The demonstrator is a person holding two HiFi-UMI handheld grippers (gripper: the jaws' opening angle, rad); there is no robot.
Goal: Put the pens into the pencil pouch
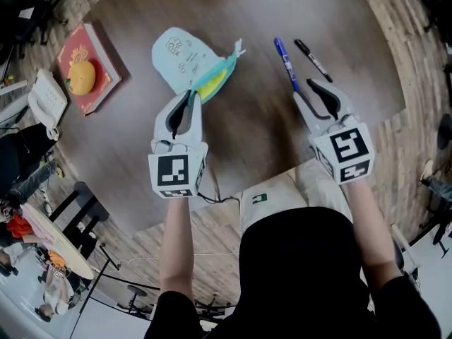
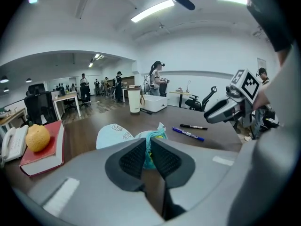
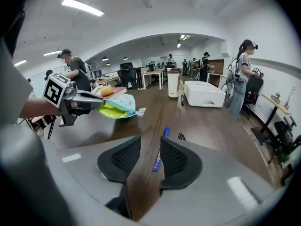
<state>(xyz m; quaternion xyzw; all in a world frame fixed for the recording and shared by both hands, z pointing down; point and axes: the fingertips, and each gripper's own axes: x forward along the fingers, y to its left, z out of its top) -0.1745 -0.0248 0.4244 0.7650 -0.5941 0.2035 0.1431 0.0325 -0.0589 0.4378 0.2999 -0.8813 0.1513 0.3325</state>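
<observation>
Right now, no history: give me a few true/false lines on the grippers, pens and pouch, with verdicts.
1. The left gripper is clamped on the edge of the pouch. True.
2. Both pens are already inside the pouch. False: the blue pen and the black pen lie side by side on the table.
3. The right gripper holds the blue pen. False: its jaws stand apart and empty, with the pen on the table just ahead of them.
4. An orange sits on the red book. True.
</observation>
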